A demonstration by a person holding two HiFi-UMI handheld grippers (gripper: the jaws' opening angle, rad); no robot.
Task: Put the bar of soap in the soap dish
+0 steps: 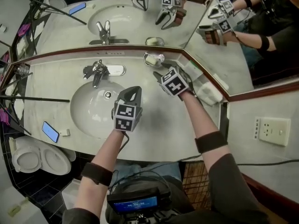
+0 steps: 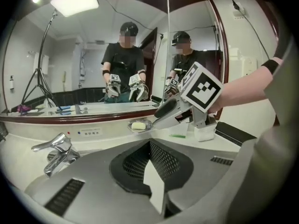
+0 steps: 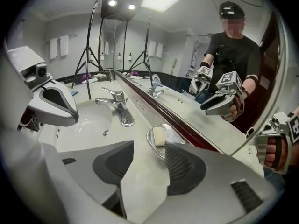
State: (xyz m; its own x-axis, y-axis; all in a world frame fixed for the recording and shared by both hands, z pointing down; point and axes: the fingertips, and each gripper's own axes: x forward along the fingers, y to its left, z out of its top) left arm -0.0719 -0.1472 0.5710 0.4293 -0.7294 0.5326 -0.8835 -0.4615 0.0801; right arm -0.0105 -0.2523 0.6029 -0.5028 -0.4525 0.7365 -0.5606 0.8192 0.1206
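Observation:
A pale bar of soap (image 3: 160,135) lies in the shiny metal soap dish (image 3: 152,146) on the counter by the mirror; the dish (image 1: 154,59) sits right of the faucet. My right gripper (image 3: 149,146) stands open just short of the dish, with nothing between its jaws. From above, the right gripper (image 1: 162,73) is close in front of the dish. My left gripper (image 1: 131,92) hovers over the basin's right rim, shut and empty. In the left gripper view the left gripper (image 2: 150,146) points toward the soap (image 2: 138,125), with the right gripper (image 2: 170,110) beside it.
A chrome faucet (image 1: 96,71) stands behind the oval basin (image 1: 79,113). A blue phone (image 1: 50,131) lies at the counter's front left. White packets (image 1: 208,92) sit in the right corner. Mirrors line the back and right. A tripod leg (image 1: 35,98) crosses the left side.

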